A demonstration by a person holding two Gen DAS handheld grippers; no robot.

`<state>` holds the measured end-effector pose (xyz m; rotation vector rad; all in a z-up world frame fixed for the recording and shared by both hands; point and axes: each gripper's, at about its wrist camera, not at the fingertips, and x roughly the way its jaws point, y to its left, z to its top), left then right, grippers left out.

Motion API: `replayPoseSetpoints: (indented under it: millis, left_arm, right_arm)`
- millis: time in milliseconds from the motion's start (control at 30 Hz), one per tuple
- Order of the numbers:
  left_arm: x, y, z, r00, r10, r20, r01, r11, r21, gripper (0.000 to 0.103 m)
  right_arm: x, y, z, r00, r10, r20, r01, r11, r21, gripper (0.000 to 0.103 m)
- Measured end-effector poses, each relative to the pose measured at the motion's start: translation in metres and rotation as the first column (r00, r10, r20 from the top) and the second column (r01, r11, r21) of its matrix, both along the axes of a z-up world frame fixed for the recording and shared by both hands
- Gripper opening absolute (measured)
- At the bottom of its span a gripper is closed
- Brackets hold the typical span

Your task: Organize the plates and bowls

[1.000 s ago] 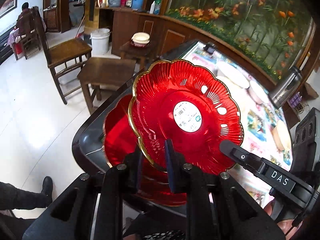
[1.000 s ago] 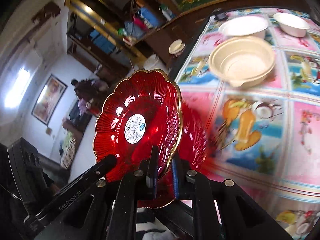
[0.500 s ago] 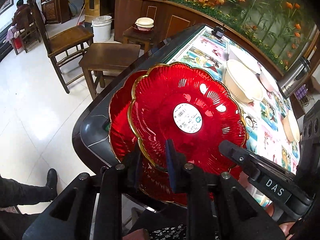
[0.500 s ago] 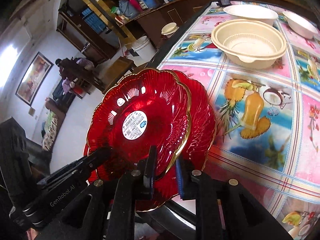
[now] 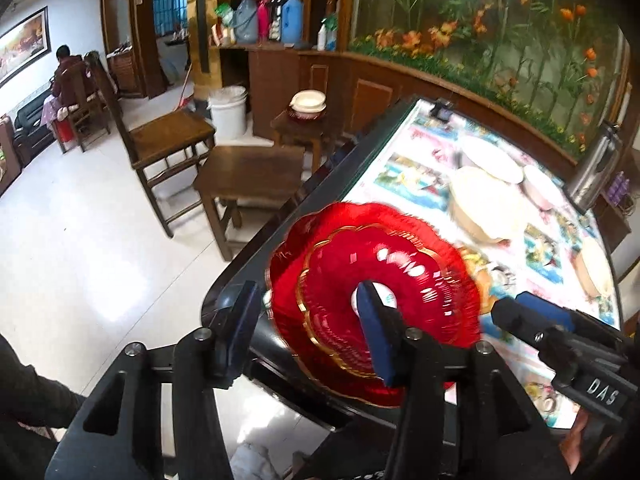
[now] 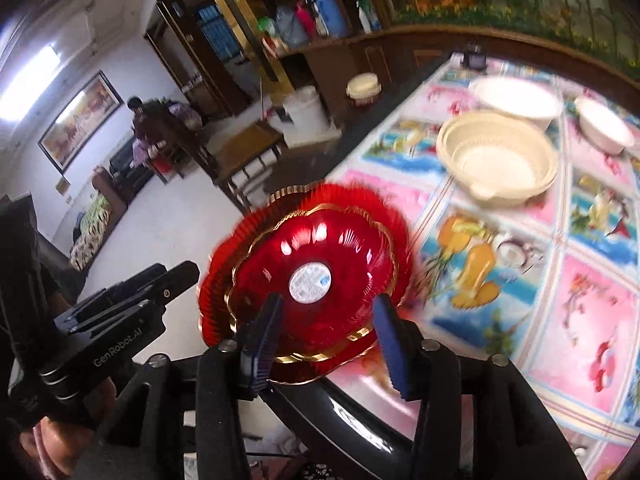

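Item: two red plates [image 6: 316, 280], scalloped, ribbed, gold-edged, one lying nested on the other at the near corner of the table [image 6: 520, 320], partly overhanging its dark edge. Both are appearing blurred, so whether they are fully settled is not telling

Handling, as judged: glossy and rigid, looking like moulded plastic or thin glass; probably light, slick under the pads, and likely to chip or crack if dropped off the corner. The gold rim is offering the only practical hold, a pinch across the near edge with one pad above and one below; the ribbing may be helping against slip. Sitting at the table edge, the pair is looking easy to knock off

Left gripper [image 5: 308, 344]: jaws standing apart and opening, the plate rim lying beyond and between the blue pads, not pressed by them
Right gripper [image 6: 328, 344]: jaws likewise apart and opening, near rim of the plates between the pads, no pad pressing on it

Other stock on the table: a cream bowl [image 6: 496, 160] with ridged inside, and two white bowls [image 6: 516, 100] behind it, well apart from the plates, waiting for sorting

Writing: a round white sticker [image 6: 310, 282] at the upper plate's centre is carrying a barcode, too blurred to read. "GenRobot.AI" is reading on the left gripper body in the right wrist view; "DAS" on the right gripper body in the left wrist view
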<state>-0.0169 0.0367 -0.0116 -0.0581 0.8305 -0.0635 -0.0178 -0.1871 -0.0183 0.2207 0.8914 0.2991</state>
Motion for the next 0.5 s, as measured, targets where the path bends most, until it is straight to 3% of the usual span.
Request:
replayPoseSetpoints:
  millis: [67, 333, 500]
  left_arm:
    - [-0.004, -0.008, 0.004, 1.0, -0.023, 0.018, 0.023, 1.0, -0.003, 0.06]
    - [-0.009, -0.069, 0.007, 0.984, -0.177, 0.019, 0.176, 0.983, 0.048, 0.06]
    - [-0.006, -0.094, 0.016, 0.971, -0.237, 0.024, 0.234, 0.969, 0.079, 0.06]
  right_arm:
    - [-0.007, -0.011, 0.008, 0.999, -0.017, 0.036, 0.017, 1.0, 0.017, 0.058]
    - [-0.021, -0.078, 0.013, 0.985, -0.153, 0.075, 0.148, 0.987, 0.066, 0.059]
    - [-0.033, -0.132, 0.022, 0.956, -0.277, 0.098, 0.268, 0.958, 0.097, 0.059]
